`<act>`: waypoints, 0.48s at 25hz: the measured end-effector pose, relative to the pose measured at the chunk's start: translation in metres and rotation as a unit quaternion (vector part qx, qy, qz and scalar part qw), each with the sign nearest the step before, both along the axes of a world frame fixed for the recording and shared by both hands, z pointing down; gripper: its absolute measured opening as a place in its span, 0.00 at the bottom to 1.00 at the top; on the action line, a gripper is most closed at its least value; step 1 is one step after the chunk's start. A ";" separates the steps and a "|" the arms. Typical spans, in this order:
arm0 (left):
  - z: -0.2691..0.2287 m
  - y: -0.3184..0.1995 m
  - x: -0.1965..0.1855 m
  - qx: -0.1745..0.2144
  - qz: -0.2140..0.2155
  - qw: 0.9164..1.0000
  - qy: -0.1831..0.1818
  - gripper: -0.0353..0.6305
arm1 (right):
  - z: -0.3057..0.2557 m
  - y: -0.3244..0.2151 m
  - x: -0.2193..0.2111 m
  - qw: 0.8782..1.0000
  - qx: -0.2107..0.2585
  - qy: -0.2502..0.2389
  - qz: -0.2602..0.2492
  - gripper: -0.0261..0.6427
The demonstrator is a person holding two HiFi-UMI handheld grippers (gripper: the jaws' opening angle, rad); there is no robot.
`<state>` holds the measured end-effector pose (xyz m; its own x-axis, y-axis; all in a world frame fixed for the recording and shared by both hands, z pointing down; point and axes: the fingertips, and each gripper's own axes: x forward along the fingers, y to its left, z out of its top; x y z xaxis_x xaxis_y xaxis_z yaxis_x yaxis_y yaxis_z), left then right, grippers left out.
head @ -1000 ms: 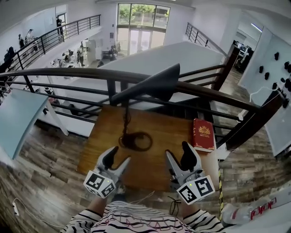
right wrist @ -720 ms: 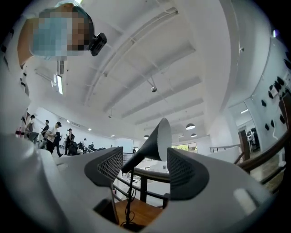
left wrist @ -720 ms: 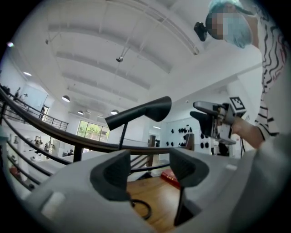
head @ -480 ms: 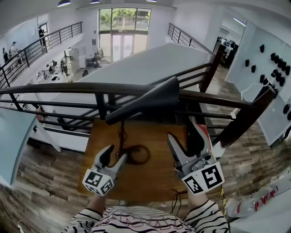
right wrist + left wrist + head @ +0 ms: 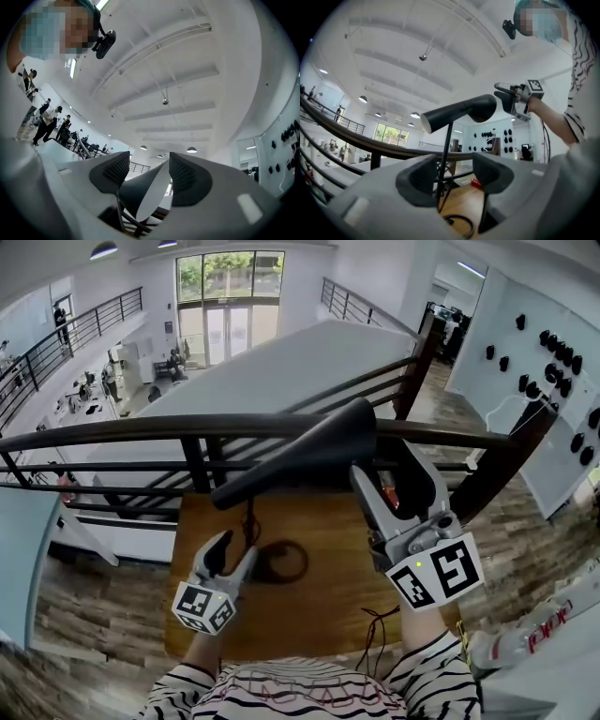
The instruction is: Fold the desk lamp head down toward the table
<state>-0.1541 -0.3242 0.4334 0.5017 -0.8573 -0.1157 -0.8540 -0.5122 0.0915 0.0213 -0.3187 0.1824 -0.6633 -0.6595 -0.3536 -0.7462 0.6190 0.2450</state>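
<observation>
The black desk lamp's cone-shaped head (image 5: 309,451) stands raised on a thin stem (image 5: 249,521) above the wooden table (image 5: 319,606). My left gripper (image 5: 236,549) is low, by the stem. In the left gripper view the stem (image 5: 443,154) runs between its open, just-closing jaws, close to the left pad (image 5: 419,180); no pad presses on it. My right gripper (image 5: 384,470) is lifted to the head's wide end. In the right gripper view the head's rim (image 5: 145,199) sits between its jaws, which have been closing and stand open around it.
A dark railing (image 5: 112,432) runs across behind the table and lamp. A coiled black cord (image 5: 278,562) lies at the lamp's foot. A red book (image 5: 386,493) shows partly behind the right gripper. A thin cable (image 5: 375,634) hangs over the table's near edge.
My right gripper rose from table height up to the lamp head's wide end. My left gripper moved forward to the stem. Both sets of jaws narrowed a little.
</observation>
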 end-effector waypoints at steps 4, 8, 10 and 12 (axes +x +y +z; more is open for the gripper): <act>0.002 -0.014 -0.003 0.002 0.007 1.000 0.011 0.39 | -0.007 -0.017 -0.007 0.999 0.012 0.023 0.019 0.41; 0.004 -0.028 -0.006 0.002 0.016 1.000 0.015 0.36 | -0.014 -0.030 -0.016 0.998 0.023 0.042 0.037 0.38; 0.005 -0.034 -0.006 -0.001 0.023 1.000 0.017 0.36 | -0.018 -0.036 -0.019 0.998 0.025 0.048 0.043 0.37; 0.006 -0.041 -0.004 -0.004 0.029 0.999 0.019 0.36 | -0.018 -0.042 -0.018 0.997 0.025 0.053 0.052 0.34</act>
